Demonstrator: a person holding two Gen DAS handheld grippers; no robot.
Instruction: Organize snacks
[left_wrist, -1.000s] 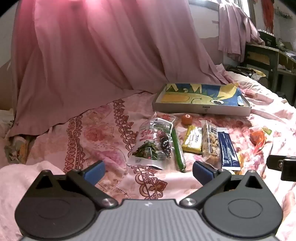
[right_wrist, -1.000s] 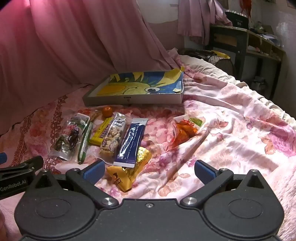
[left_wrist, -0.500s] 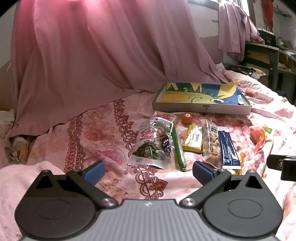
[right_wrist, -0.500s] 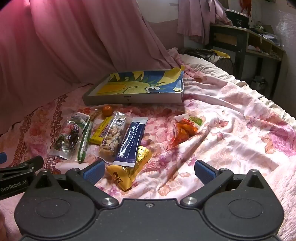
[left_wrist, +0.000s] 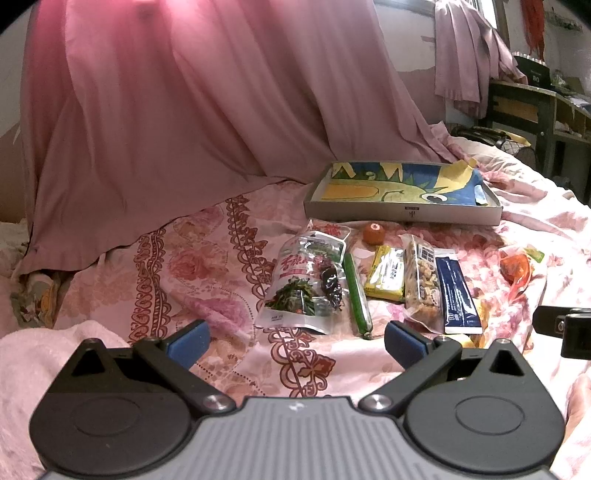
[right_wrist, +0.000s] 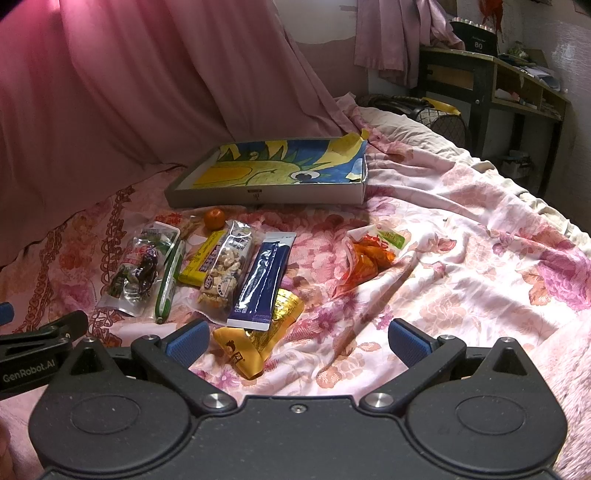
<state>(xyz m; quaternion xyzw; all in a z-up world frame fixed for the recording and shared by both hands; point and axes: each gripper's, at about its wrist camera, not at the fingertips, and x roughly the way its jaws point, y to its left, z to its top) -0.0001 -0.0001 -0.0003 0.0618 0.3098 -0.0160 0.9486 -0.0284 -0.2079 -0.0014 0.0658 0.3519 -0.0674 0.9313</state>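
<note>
Pink curtain (left_wrist: 177, 110), floral bedsheet (right_wrist: 480, 258), wooden desk (right_wrist: 491, 81).

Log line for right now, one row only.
stage: pre-grasp | left gripper: open, empty | right gripper: open, empty | snacks: loose on bedspread | box: no snacks inside | nearest right: yellow packet

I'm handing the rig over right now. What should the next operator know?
Left gripper: open, empty, low over the bedspread.
Right gripper: open, empty, just short of the gold pouch.
Box: at the back, no snacks seen inside.
In front of it, all on the bedspread: clear pouch, green stick, orange, yellow bar, nut bag, blue sachet, orange packet.
Done: nothing moved.
Left: every snack.
</note>
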